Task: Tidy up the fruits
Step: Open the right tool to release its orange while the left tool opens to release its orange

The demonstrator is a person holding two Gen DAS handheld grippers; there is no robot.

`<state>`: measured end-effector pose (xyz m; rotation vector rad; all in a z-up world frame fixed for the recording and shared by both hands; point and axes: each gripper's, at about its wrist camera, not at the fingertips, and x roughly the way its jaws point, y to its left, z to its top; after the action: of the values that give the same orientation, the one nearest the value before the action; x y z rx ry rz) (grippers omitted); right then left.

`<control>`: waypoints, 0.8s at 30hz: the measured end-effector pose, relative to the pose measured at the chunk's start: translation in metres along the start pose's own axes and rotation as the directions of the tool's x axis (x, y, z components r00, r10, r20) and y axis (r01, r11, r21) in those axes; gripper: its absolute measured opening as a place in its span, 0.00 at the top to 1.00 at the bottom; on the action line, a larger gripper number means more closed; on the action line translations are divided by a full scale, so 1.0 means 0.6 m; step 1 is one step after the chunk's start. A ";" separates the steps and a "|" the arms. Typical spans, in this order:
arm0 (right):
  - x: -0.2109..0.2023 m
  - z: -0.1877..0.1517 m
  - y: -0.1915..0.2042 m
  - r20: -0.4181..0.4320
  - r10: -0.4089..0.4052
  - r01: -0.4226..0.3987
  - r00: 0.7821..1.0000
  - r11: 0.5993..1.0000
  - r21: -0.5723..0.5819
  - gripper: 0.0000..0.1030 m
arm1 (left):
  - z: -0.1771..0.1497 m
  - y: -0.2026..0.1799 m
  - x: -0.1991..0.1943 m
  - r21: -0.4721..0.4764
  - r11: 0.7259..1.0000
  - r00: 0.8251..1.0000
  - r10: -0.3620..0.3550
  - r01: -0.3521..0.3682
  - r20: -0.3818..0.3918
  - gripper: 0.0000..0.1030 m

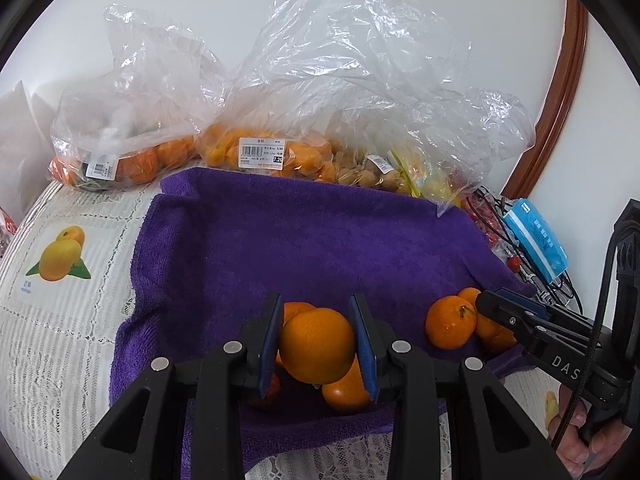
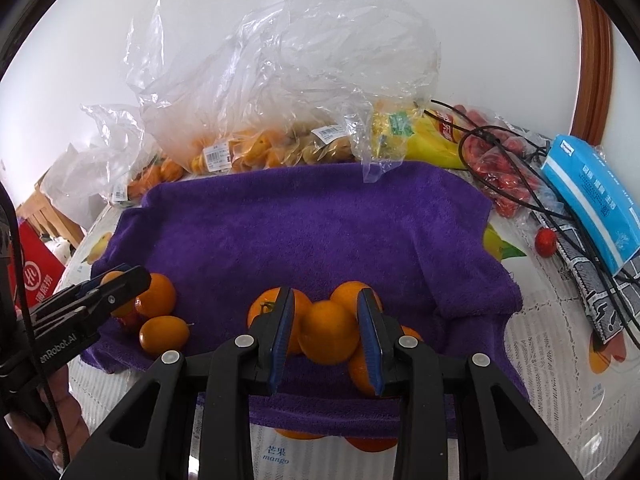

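An orange (image 1: 316,344) is clamped between the blue pads of the left gripper (image 1: 317,340) above a purple towel (image 1: 304,240) spread on the table (image 1: 52,320). A second orange (image 2: 328,338) is gripped by the right gripper (image 2: 326,336) among loose oranges at the towel's near edge. Bags of fruit (image 1: 272,152) are lined up behind the towel, against the wall.

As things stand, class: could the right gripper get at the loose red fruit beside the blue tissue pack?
Probably not yet. The right gripper is shut on an orange; the red fruit lies off the purple towel, among black cables.
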<state>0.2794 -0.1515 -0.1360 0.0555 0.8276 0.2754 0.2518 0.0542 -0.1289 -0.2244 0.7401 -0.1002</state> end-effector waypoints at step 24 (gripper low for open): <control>-0.014 0.004 0.006 0.055 -0.002 0.002 0.998 1.000 -0.012 0.54 | 0.001 -0.005 0.002 0.016 1.000 1.000 0.011 -0.011 0.005 0.60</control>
<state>0.2747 -0.1502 -0.1278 0.0506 0.7713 0.2757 0.2532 0.0510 -0.1287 -0.2052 0.7356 -0.0949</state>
